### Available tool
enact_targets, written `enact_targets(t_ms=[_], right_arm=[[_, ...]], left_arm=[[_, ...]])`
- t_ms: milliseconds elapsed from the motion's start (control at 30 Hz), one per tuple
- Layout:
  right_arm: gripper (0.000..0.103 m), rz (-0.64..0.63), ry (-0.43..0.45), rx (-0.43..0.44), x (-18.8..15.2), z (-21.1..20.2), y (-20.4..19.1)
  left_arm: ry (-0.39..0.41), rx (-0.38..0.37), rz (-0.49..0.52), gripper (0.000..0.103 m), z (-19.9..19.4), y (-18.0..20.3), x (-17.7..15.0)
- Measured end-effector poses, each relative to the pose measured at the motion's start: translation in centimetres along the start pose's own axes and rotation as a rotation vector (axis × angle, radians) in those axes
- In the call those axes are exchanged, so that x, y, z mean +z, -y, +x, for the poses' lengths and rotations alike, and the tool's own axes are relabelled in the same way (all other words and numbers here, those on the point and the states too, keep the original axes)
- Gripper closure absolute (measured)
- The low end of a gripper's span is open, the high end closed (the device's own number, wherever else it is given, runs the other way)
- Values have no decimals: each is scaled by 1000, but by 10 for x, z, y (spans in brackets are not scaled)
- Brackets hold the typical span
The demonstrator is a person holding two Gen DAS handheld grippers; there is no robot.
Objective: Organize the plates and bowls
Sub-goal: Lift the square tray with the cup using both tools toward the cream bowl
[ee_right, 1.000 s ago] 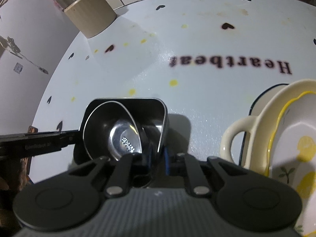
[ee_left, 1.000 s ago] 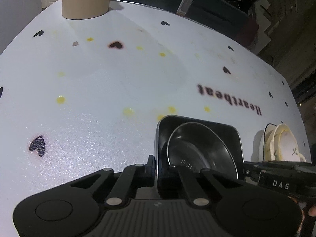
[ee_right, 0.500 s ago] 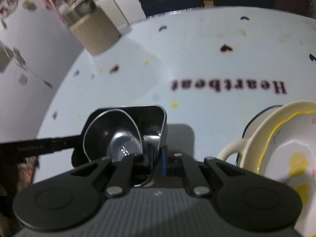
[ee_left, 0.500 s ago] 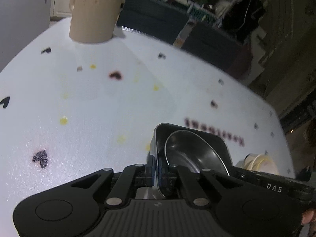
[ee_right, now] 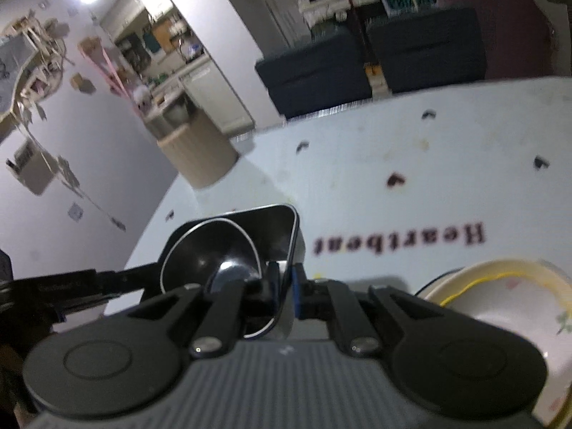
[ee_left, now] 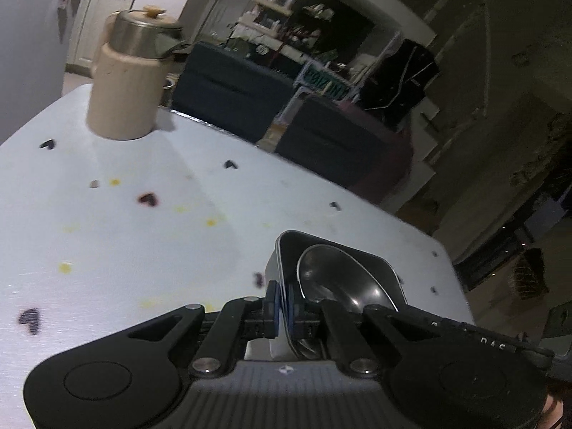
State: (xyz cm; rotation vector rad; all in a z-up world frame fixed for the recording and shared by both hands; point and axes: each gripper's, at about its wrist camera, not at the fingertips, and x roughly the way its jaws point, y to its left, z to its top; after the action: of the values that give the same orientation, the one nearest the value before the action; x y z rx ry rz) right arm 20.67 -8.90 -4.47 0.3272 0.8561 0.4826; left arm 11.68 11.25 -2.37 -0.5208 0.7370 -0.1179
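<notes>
A dark, glossy square dish (ee_left: 286, 250) with rounded corners and a thin rim holds a round stainless-steel bowl (ee_left: 339, 282) nested inside it, its polished inner curve catching highlights. The pair hangs above the white counter (ee_left: 143, 243), whose smooth covering is printed with small black hearts and dotted with yellow specks.

The left gripper (ee_left: 283, 307) has its jaws pressed almost together, the blue pads pinching the thin wall of the square dish at its near left side. The right gripper (ee_right: 285, 287) pinches the opposite wall of the same dish (ee_right: 282, 221) in the same way, jaws nearly closed on the rim with the steel bowl (ee_right: 200, 254) just inside. Each gripper shows in the other's view as a black bar reaching the dish from the side.

To the right of the dish, on the counter, sits a stack of cream ceramic bowls (ee_right: 500, 296) with a wavy yellow-lined rim and small floral marks. Beyond the dish, at the counter's far edge, stands a beige cylindrical container (ee_left: 125, 100) with a metal lid.

The counter's covering reads "Heartbeat" (ee_right: 400, 239), upside down. The black bar at lower right in the left view carries the letters "DAS" (ee_left: 493, 345).
</notes>
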Motion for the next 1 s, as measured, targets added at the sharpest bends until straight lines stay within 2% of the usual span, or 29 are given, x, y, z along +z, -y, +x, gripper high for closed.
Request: enact_targets(t_ms=[200,433,833,1000], right_arm=[[94,49,77,12,10,-32,27],[94,79,138,-20,4,-70,62],[94,120,175,-104,-24,-116,107],[94,137,167,-136,-33,-122,118]], left_arm=[[7,-61,16,98,8,33,-5],[-15,-108,34,98,26,69,-18],[-79,-132,49,99,54,109,-46],[-121,-130,55,99,69,117,-55]])
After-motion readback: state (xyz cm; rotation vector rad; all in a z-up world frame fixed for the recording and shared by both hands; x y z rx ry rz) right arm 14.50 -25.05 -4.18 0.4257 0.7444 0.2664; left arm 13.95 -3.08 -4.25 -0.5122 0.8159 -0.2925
